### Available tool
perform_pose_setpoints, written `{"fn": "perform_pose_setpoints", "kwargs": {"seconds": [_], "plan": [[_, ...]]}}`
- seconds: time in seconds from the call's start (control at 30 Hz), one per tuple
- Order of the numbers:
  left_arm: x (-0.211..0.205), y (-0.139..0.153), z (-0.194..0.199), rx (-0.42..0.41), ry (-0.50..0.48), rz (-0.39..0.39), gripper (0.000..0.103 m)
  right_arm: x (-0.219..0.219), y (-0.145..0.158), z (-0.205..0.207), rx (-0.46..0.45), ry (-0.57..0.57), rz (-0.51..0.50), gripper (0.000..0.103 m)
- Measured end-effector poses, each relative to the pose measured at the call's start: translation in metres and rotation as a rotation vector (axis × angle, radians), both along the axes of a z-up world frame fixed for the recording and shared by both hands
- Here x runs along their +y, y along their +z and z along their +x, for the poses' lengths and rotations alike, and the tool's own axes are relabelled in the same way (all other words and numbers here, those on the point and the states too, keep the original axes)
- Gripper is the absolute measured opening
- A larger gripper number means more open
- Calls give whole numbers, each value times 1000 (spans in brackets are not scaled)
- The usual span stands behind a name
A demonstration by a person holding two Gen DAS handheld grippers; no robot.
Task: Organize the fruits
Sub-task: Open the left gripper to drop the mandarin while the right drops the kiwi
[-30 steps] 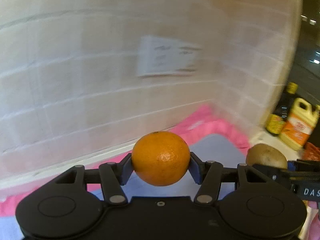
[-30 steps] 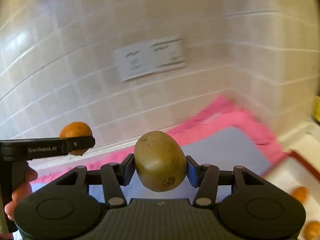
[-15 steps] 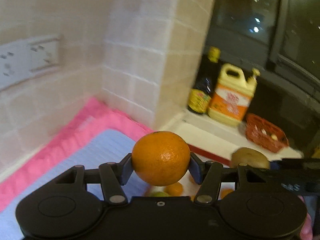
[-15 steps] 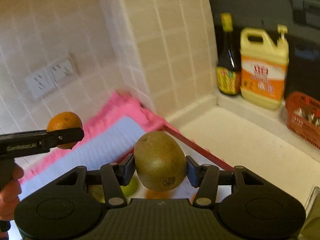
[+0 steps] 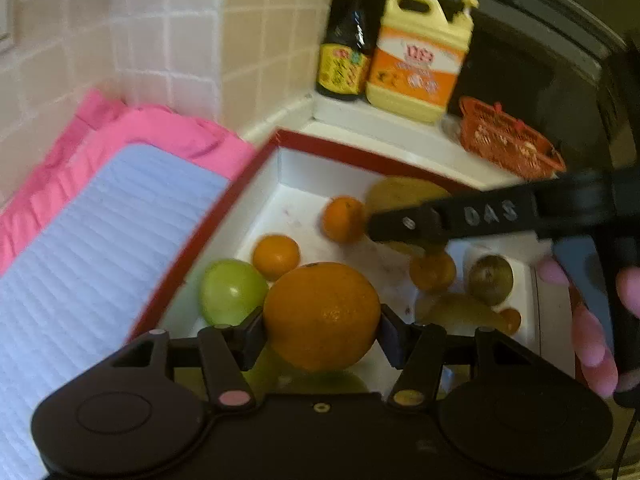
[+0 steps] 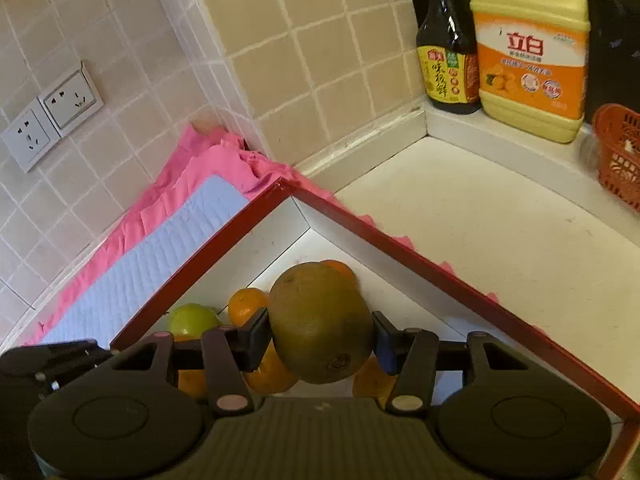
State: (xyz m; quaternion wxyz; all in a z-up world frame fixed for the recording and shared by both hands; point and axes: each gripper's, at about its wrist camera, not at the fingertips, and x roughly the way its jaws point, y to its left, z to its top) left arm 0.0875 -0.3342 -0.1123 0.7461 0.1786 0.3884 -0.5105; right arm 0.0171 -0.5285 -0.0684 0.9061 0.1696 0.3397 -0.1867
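My left gripper (image 5: pixel 322 330) is shut on an orange (image 5: pixel 321 316), held above a white box with a red rim (image 5: pixel 344 154). My right gripper (image 6: pixel 318 338) is shut on a brown kiwi (image 6: pixel 320 322) over the same box (image 6: pixel 400 248). In the left wrist view the right gripper (image 5: pixel 384 220) reaches in from the right with the kiwi (image 5: pixel 404 192) partly hidden behind its finger. Inside the box lie several oranges (image 5: pixel 276 256), a green apple (image 5: pixel 232 290) and another kiwi (image 5: pixel 490 280). The apple (image 6: pixel 192 320) and an orange (image 6: pixel 246 304) also show in the right wrist view.
A pale blue mat (image 5: pixel 96 248) on a pink cloth (image 5: pixel 160 128) lies left of the box. A dark sauce bottle (image 6: pixel 446 40), a yellow detergent jug (image 6: pixel 530 52) and a red basket (image 5: pixel 508 140) stand on the back ledge. White counter (image 6: pixel 500 220) stretches right of the box.
Both grippers swung from facing the tiled wall and mat to pointing down over the red-rimmed box. Each still holds its fruit.
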Motion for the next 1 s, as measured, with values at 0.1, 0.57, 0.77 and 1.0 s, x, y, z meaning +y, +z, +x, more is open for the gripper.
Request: {"fn": "perform_pose_setpoints", "kwargs": {"seconds": [0.1, 0.57, 0.77, 1.0], "plan": [[-5, -9, 1, 17, -1, 12, 69, 1, -5, 6, 12, 9, -2, 55], [0, -2, 3, 71, 14, -11, 77, 5, -8, 6, 10, -12, 7, 56], [19, 26, -1, 41, 36, -72, 77, 10, 26, -16, -76, -42, -9, 58], [45, 68, -8, -7, 64, -153, 77, 22, 62, -47, -159, -88, -13, 66]]}}
